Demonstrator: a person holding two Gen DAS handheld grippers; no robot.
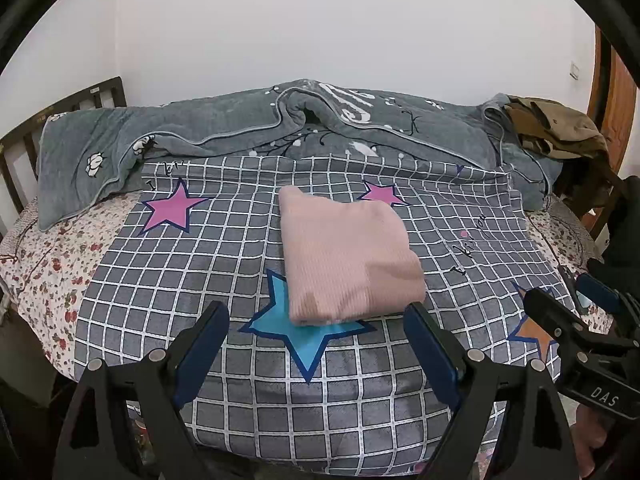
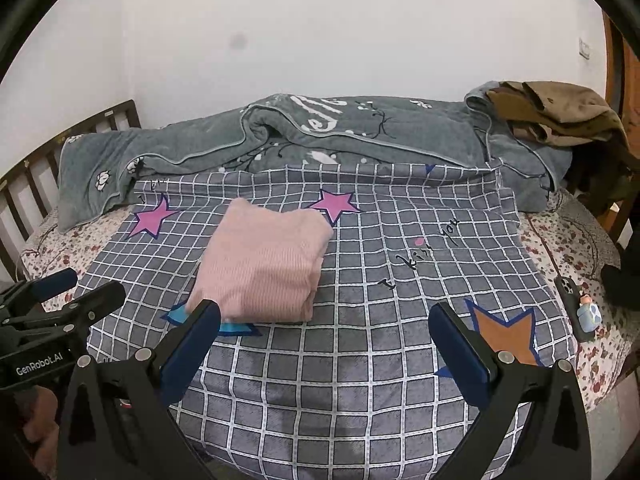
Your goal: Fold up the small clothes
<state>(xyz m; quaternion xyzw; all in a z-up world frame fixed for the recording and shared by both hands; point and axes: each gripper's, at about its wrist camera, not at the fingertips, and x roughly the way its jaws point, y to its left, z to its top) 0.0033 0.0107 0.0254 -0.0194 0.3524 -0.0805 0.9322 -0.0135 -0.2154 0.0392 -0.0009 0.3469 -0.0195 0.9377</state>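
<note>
A bed against a white wall fills the view, with a grey quilt heaped at its far side and a checked star-print sheet spread beneath both grippers. The folded pink garment lies just ahead of the left gripper and ahead-left of the right gripper; both stand with jaws apart, holding nothing. A careless pinch would probably catch only the top layer, or the sheet, undoing the fold.
</note>
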